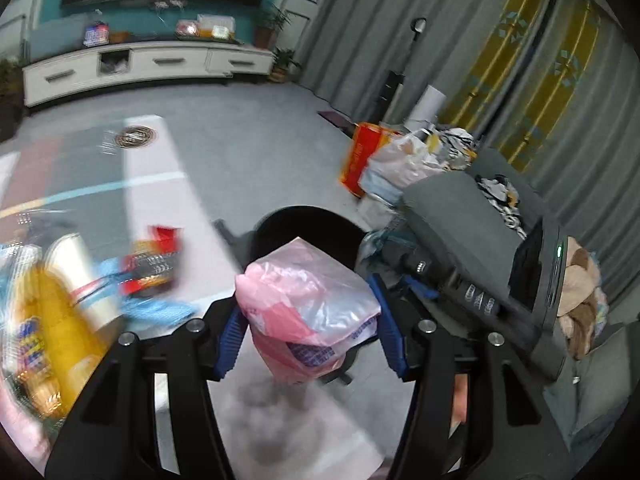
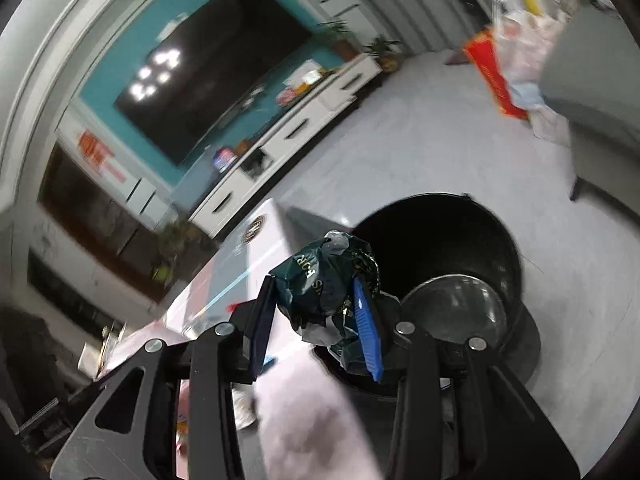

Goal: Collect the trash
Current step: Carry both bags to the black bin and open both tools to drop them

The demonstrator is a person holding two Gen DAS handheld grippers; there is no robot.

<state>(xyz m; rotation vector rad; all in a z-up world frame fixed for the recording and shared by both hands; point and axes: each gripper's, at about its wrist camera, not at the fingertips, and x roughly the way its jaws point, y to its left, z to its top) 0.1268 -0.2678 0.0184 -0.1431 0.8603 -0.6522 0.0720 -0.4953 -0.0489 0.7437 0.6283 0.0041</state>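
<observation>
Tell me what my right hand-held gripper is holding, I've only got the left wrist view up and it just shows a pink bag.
Observer: The right hand-held gripper is shut on a crumpled dark green wrapper with pale lettering.
Operator: Is the bin near it?
Observer: Yes. In the right wrist view the open black bin sits just beyond the wrapper, with a shiny domed lid against its near side.
Operator: My view hides most of that bin behind the bag. Anything inside it?
Observer: The inside looks dark; I cannot tell what it holds.
</observation>
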